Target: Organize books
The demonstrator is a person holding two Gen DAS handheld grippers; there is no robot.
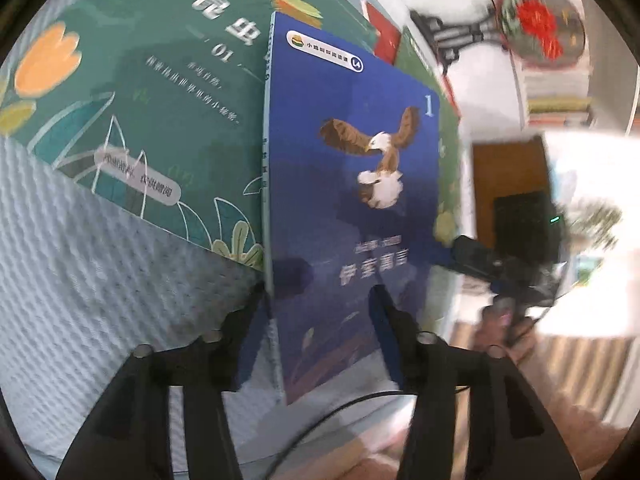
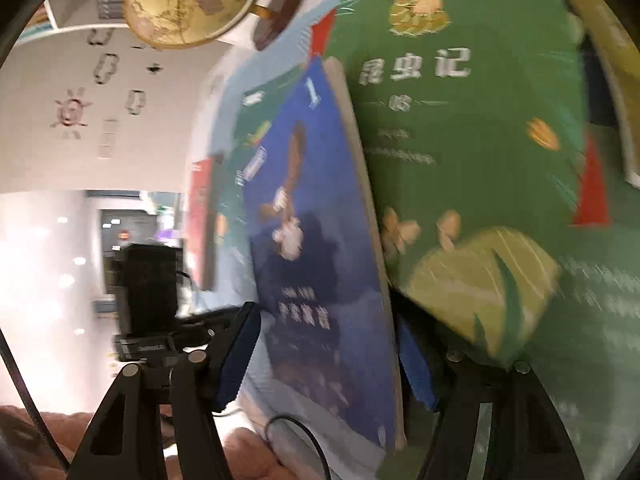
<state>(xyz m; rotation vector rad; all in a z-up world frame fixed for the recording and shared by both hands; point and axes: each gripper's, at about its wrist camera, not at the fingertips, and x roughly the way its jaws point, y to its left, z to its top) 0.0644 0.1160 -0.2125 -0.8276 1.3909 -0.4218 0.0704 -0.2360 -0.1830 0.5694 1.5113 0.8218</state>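
A thin blue book with an eagle on its cover [image 1: 352, 200] stands on edge between the fingers of my left gripper [image 1: 320, 296]. The jaws are open, one finger by the spine and the other in front of the cover. The same blue book [image 2: 320, 264] also passes between the fingers of my right gripper [image 2: 328, 356], whose blue pads stand apart from it, open. A large green book [image 1: 152, 92] lies flat to the left on the cloth. Another green book [image 2: 460, 140] fills the right of the right wrist view, behind the blue one.
Light blue textured cloth [image 1: 80, 260] covers the surface. A red book [image 1: 384, 36] and further green books lie beyond. A globe [image 2: 188, 0] stands at the back. A stack of books [image 1: 556, 96] sits on a shelf. A hand [image 1: 500, 332] holds the blurred other gripper at right.
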